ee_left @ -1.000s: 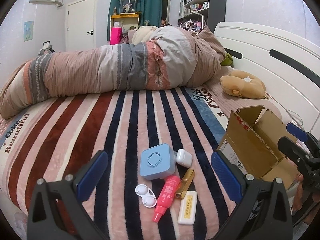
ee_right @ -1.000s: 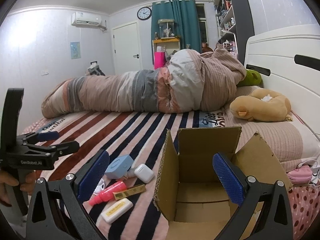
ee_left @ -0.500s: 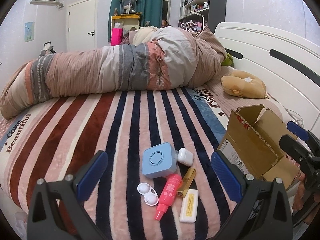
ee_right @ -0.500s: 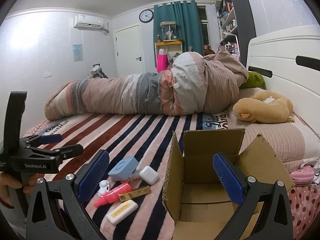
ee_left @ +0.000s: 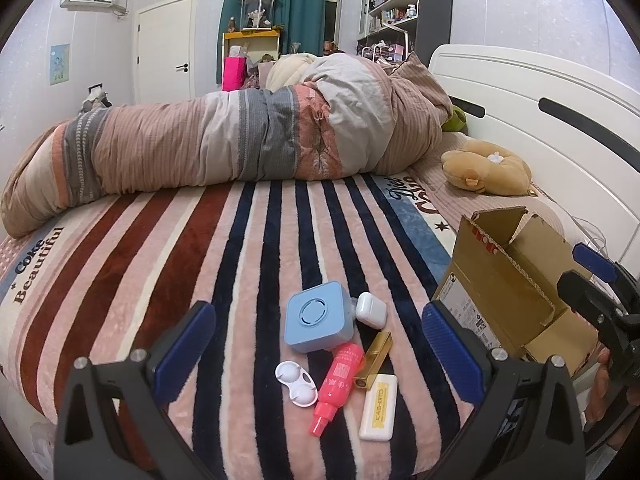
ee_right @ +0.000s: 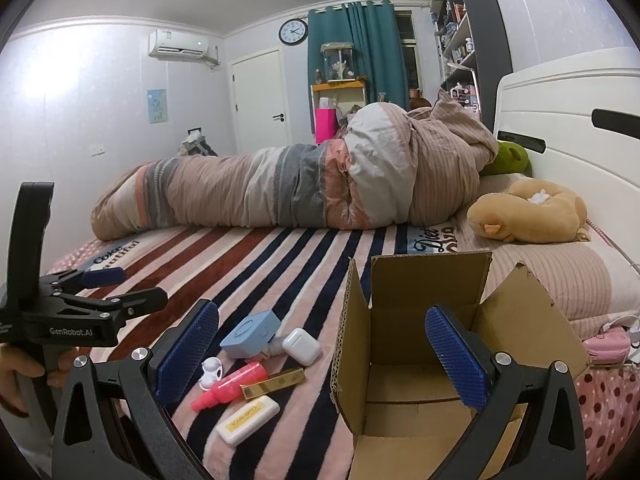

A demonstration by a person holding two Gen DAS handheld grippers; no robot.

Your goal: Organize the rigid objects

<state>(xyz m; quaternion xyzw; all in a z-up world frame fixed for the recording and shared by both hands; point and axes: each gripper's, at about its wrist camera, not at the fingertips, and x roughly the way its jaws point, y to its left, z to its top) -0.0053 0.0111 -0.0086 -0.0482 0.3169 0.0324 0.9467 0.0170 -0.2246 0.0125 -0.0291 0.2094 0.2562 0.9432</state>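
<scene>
Small items lie together on the striped blanket: a blue square box [ee_left: 318, 322], a white earbud case [ee_left: 371, 309], a gold bar [ee_left: 374, 359], a pink spray bottle [ee_left: 336, 388], a white lens case [ee_left: 294, 383] and a cream bar [ee_left: 379, 407]. An open cardboard box [ee_left: 508, 292] stands to their right; its inside [ee_right: 416, 396] looks empty. My left gripper [ee_left: 318, 352] is open and empty, hovering over the items. My right gripper [ee_right: 320, 354] is open and empty in front of the box's left wall. The same items show in the right wrist view, blue box [ee_right: 250, 334] and pink bottle [ee_right: 230, 386] among them.
A rolled duvet [ee_left: 240, 140] lies across the far side of the bed. A tan plush toy [ee_left: 486, 172] rests by the white headboard [ee_left: 540, 120]. A pink pouch [ee_right: 606, 344] and cable lie right of the box. The bed's near edge is just below the items.
Both grippers have drifted back and up slightly, so the items and the box sit a little lower and smaller in view. Nothing was taken hold of; both stay open.
</scene>
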